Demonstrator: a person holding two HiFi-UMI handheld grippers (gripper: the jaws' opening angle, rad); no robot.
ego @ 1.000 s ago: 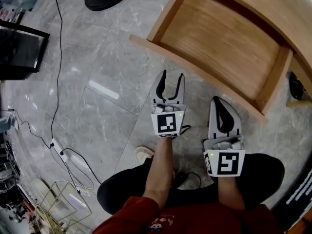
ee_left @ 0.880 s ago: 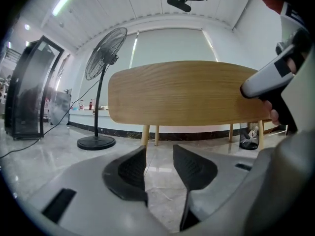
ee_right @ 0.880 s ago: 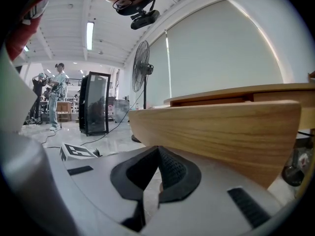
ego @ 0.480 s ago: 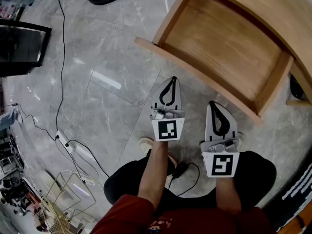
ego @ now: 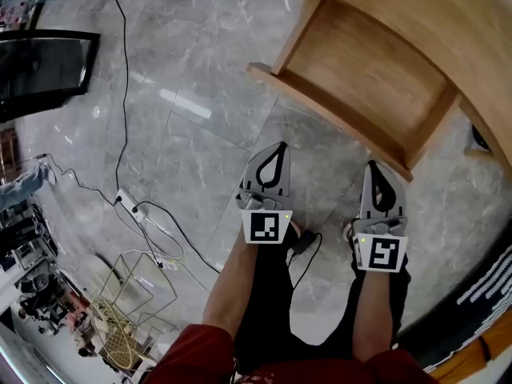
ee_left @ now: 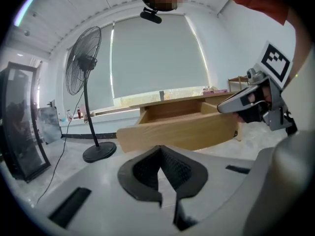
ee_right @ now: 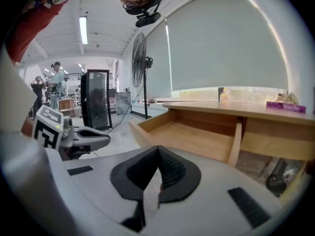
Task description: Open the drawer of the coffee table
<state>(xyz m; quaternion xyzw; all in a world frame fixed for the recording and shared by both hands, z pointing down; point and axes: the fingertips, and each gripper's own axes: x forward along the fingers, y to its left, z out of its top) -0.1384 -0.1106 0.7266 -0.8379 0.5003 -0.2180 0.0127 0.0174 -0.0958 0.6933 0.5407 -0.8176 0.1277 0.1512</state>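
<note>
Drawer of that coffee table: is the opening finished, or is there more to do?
It looks finished. Done: the drawer stands pulled well out of the coffee table, its bare wooden bottom showing. In hand: nothing. The left gripper and right gripper are both shut, empty and clear of the drawer's front board. Remaining: apparently nothing.

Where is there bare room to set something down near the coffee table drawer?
The open drawer is bare inside. The floor tiles between its front and the black cable are free. Lower left is crowded: power strip, wire basket.
</note>
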